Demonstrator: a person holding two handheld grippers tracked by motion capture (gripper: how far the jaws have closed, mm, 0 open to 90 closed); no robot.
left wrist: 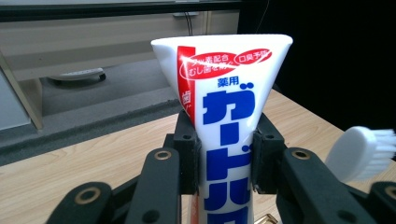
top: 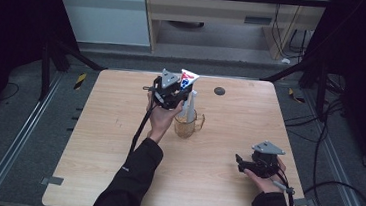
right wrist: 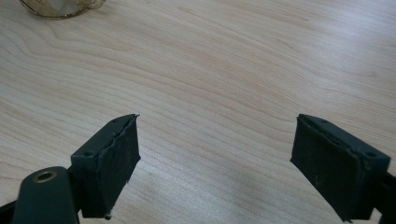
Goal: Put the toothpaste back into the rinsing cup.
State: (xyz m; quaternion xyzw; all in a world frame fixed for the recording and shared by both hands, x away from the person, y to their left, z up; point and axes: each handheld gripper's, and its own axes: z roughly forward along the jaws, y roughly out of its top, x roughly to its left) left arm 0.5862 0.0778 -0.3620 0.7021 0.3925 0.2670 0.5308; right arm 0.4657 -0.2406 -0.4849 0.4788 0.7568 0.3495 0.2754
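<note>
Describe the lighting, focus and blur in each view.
High view: lit table, surroundings nearly black, soft detail. Left gripper view: toothpaste tube sharp and bright, toothbrush head slightly soft, right background black. Right gripper view: even light, wood grain crisp, no glare.

The table (top: 117,142) is a pale wooden top with rounded corners, grain running side to side. A clear amber glass mug (top: 187,124) stands near its middle — handle turned toward the right edge. A small dark round disc (top: 219,91) lies close to the far edge, right of centre. The person's right hand (top: 265,178) rests near the near right corner.
</note>
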